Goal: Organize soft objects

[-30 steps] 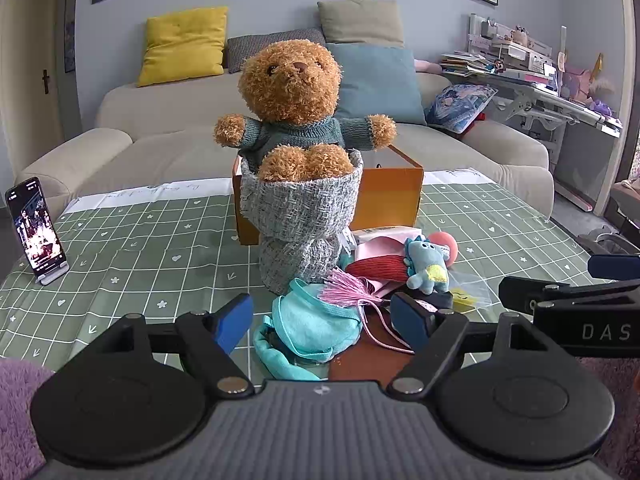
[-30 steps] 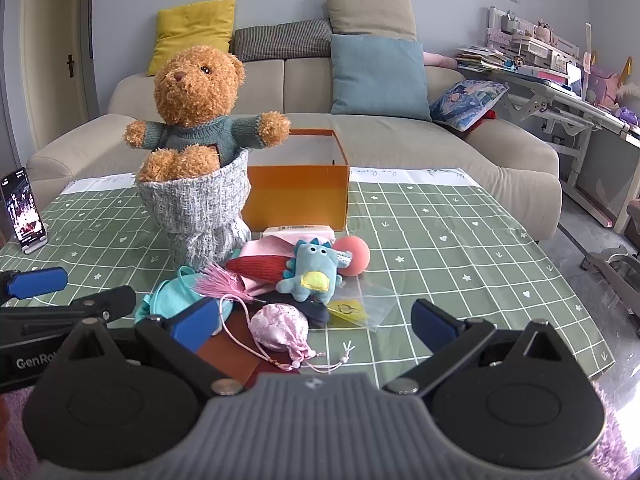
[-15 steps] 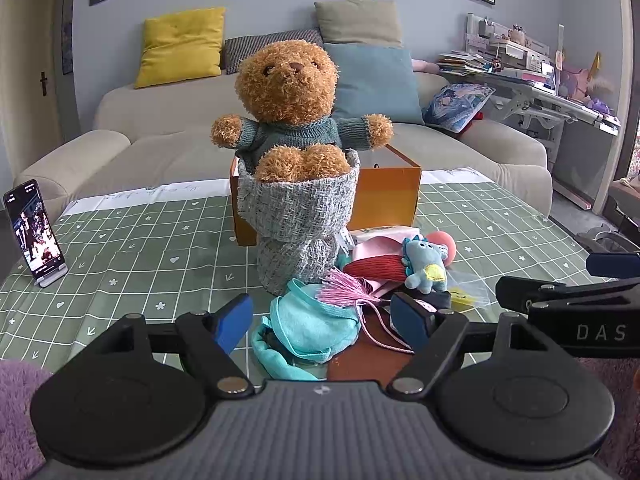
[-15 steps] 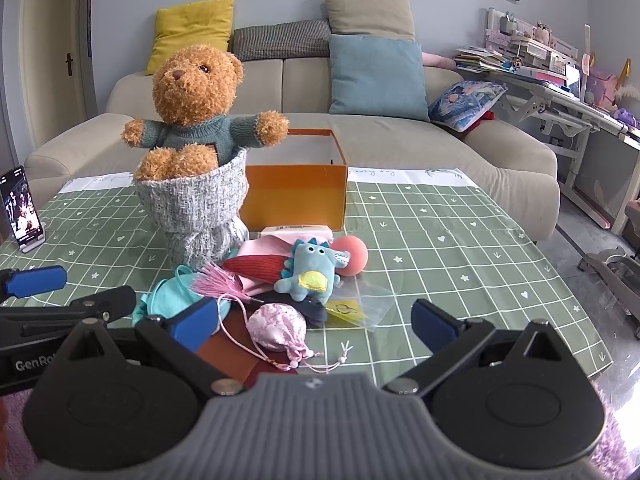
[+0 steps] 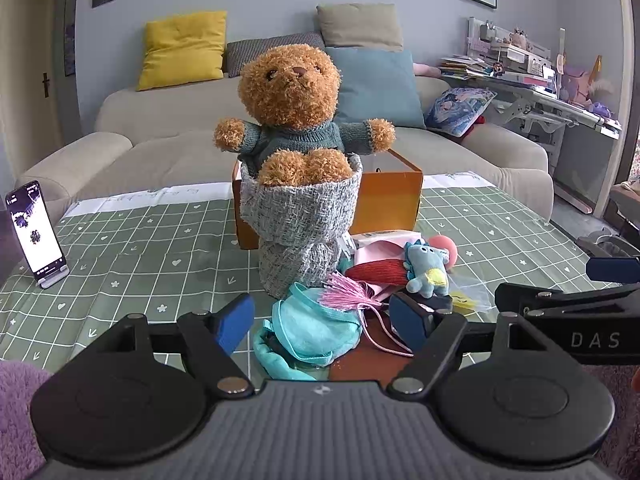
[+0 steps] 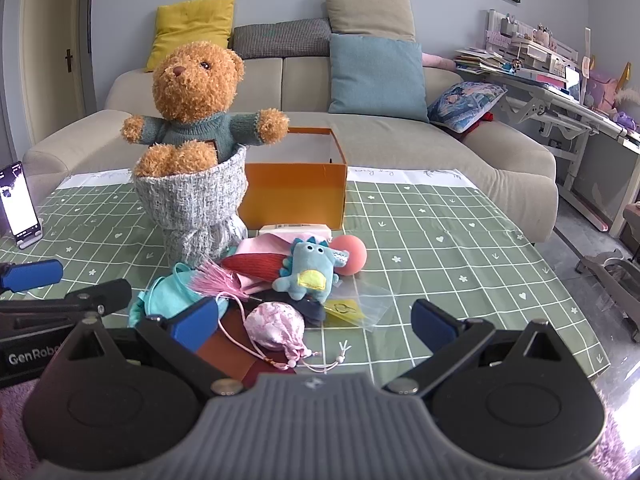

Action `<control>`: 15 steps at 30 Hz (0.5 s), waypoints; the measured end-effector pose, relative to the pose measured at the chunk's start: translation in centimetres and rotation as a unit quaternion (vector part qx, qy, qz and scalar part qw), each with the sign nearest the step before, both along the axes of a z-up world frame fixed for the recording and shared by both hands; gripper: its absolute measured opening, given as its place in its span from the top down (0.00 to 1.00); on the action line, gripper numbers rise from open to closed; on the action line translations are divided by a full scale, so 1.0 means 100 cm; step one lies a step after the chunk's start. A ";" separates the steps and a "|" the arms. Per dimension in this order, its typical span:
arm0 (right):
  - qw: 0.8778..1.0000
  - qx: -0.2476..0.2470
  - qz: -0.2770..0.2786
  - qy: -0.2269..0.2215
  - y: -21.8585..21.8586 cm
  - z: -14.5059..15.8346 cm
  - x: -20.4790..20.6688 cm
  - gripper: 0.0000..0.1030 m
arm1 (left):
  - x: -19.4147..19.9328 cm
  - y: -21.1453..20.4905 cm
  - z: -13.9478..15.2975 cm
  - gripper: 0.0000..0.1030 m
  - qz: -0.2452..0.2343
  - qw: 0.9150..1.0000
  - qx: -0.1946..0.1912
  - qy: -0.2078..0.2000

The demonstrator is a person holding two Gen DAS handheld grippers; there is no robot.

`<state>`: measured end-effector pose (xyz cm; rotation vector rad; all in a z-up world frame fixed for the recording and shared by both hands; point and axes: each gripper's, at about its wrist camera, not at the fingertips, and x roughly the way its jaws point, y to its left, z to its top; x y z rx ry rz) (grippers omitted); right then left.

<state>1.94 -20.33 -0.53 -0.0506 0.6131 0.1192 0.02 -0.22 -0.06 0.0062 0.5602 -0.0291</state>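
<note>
Nothing on the surface has shifted since the earlier frames; both claws hover as before. Left claw, fingers apart and empty, frames the crumpled turquoise fabric pouch: light, limp, best pinched at a bunched fold. Behind stands the brown plush bear in a grey knit wrap. Right claw, also apart and empty, frames the pink satin drawstring pouch, before the open orange cardboard box.

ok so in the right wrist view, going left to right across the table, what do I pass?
phone → teddy bear → orange box → pink ball
</note>
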 end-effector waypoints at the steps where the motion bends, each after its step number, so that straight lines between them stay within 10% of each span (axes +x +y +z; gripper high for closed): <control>1: 1.000 -0.001 0.000 0.000 0.000 0.000 0.000 0.02 | 0.000 0.000 0.001 0.14 0.000 1.000 0.000 -0.001; 15: 1.000 -0.002 0.000 0.000 0.001 0.000 0.000 0.02 | 0.000 0.001 0.001 0.15 -0.001 1.000 -0.001 -0.003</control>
